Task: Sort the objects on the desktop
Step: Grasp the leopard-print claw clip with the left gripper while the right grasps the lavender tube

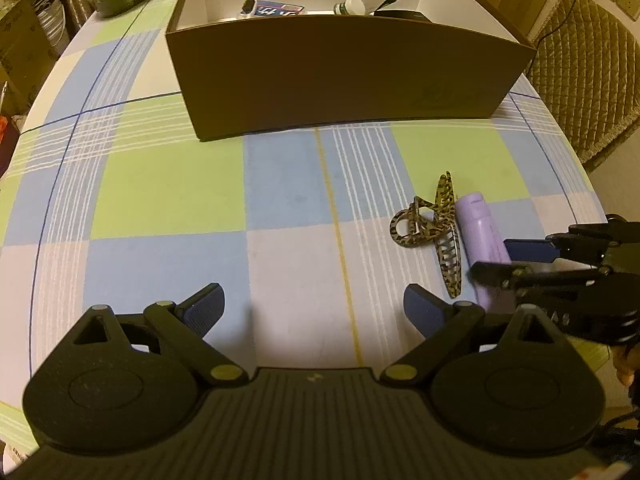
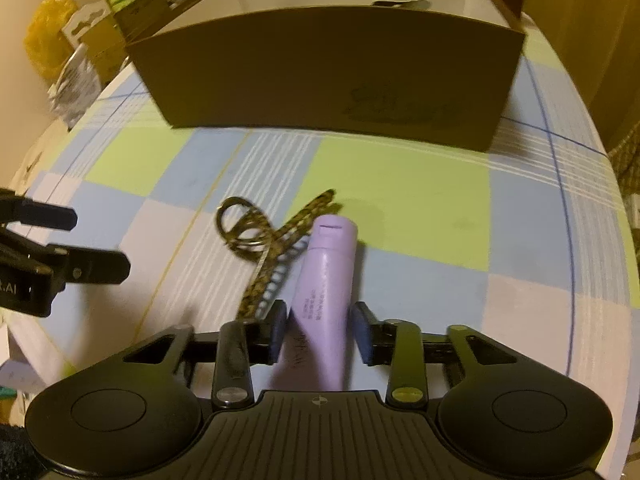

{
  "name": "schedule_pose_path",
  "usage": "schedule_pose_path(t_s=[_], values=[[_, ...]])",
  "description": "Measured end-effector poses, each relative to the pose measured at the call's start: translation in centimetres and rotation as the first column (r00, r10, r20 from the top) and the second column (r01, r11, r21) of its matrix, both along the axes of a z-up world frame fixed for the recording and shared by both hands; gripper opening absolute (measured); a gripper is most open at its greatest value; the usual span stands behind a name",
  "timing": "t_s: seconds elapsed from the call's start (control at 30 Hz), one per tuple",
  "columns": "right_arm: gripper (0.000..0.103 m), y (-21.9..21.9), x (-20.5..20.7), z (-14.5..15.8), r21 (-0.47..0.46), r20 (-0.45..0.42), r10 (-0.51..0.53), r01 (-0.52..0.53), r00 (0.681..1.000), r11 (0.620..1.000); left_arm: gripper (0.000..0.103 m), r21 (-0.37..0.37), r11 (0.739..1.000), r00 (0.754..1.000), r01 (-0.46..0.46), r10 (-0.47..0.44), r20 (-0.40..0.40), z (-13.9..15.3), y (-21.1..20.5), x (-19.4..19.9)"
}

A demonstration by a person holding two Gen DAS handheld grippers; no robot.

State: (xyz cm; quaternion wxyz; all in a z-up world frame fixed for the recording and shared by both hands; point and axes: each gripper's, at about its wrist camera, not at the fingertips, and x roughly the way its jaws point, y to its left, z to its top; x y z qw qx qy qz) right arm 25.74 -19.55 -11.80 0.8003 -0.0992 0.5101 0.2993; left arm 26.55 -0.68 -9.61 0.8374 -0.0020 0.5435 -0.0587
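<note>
A lilac tube point(image 2: 324, 292) lies on the checked tablecloth, beside a leopard-print hair claw point(image 2: 266, 248). My right gripper point(image 2: 320, 330) straddles the tube's near end, its blue pads point(image 2: 362, 332) close on both sides, the right one with a small gap. In the left wrist view the tube point(image 1: 478, 236) and the claw point(image 1: 434, 232) lie at the right, with the right gripper point(image 1: 496, 258) over the tube. My left gripper point(image 1: 312, 308) is open and empty above the cloth. A brown cardboard box point(image 1: 344, 76) stands behind, holding several items.
A padded chair point(image 1: 588, 80) stands at the table's right edge. Boxes and bags point(image 2: 76, 52) crowd the far left. The table edge curves close on both sides.
</note>
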Motion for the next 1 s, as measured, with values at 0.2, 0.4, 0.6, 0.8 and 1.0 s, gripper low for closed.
schedule_pose_path(t_s=[0.2, 0.4, 0.6, 0.8, 1.0], values=[[0.031, -1.9, 1.3, 0.2, 0.003, 0.009, -0.075, 0.075, 0.997, 0.997, 0.094, -0.014, 0.999, 0.999, 0.042, -0.042, -0.001, -0.4, -0.9, 0.8], [0.031, -3.6, 2.4, 0.2, 0.004, 0.014, -0.130, 0.130, 0.991, 0.992, 0.094, -0.032, 0.994, 0.994, 0.109, -0.109, 0.012, -0.8, -2.6, 1.9], [0.031, -5.1, 2.6, 0.2, 0.005, 0.018, -0.165, 0.165, 0.986, 0.986, 0.094, -0.051, 0.983, 0.984, 0.178, -0.177, 0.030, -1.3, -4.7, 3.3], [0.031, -6.6, 2.9, 0.4, -0.001, 0.024, -0.208, 0.208, 0.978, 0.978, 0.086, -0.038, 0.968, 0.969, 0.246, -0.245, 0.033, -2.6, -7.1, 4.7], [0.031, -7.6, 3.1, 0.4, 0.009, 0.017, -0.232, 0.232, 0.973, 0.973, 0.072, -0.015, 0.956, 0.956, 0.292, -0.291, 0.017, -4.0, -8.8, 5.9]])
